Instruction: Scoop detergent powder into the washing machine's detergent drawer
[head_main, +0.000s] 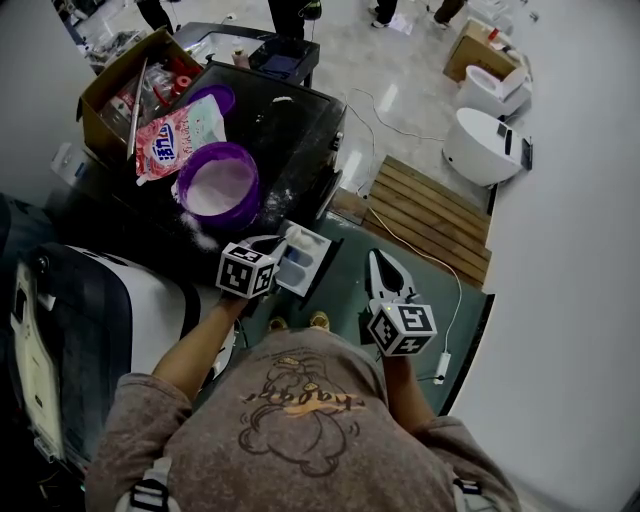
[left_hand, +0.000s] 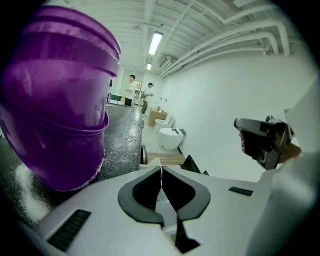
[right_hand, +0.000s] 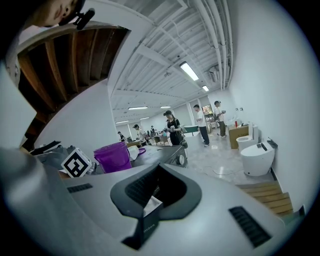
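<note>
I'm holding left tongs (head_main: 281, 241) and right tongs (head_main: 378, 257) shut, empty. The purple tub (head_main: 222, 150) is sitting ahead-left of the left pair, the nearer; drawer (head_main: 305, 258) just beside them.

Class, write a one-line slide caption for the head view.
Left gripper by the open detergent drawer, purple powder tub nearby; right gripper aside.

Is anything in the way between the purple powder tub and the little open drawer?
No, nothing visible blocks it. Only spilled powder lies on the black washer top between the purple tub and the open detergent drawer. The left tongs, shut and empty, hover at the drawer's edge.
</note>
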